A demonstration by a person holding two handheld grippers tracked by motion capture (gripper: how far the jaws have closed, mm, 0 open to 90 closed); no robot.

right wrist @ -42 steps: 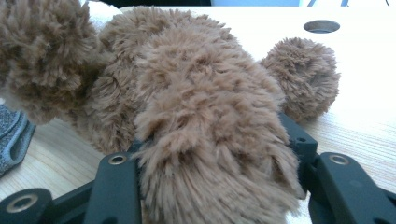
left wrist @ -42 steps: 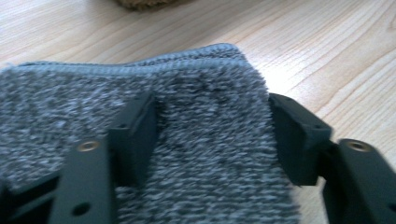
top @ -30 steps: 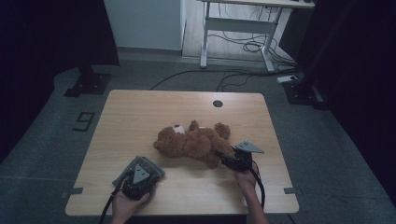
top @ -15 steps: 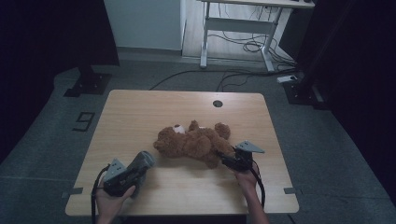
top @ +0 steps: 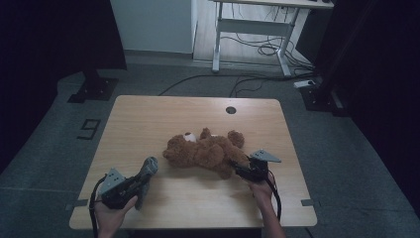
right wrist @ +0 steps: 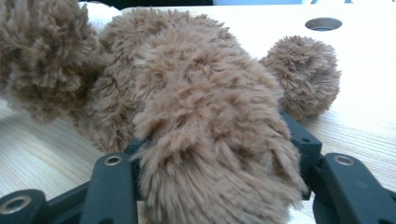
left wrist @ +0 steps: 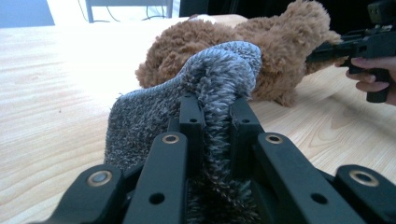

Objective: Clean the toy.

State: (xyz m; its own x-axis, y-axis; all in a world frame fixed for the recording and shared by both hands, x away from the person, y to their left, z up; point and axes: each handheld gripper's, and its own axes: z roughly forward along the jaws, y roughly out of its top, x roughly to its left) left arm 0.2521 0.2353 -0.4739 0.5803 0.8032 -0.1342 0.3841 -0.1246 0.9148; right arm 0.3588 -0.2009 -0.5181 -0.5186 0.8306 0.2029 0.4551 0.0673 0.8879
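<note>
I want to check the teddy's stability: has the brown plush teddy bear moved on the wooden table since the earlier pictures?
No. The brown plush teddy bear lies at the same spot relative to the round hole in the wooden table.

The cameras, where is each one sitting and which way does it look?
High view: above the near table edge, looking forward and down; both forearms, left gripper and right gripper show.
Left gripper view: on the left gripper, looking along its jaws pinching a grey sock.
Right gripper view: on the right gripper, jaws around the teddy bear's leg.
All share the teddy bear.
</note>
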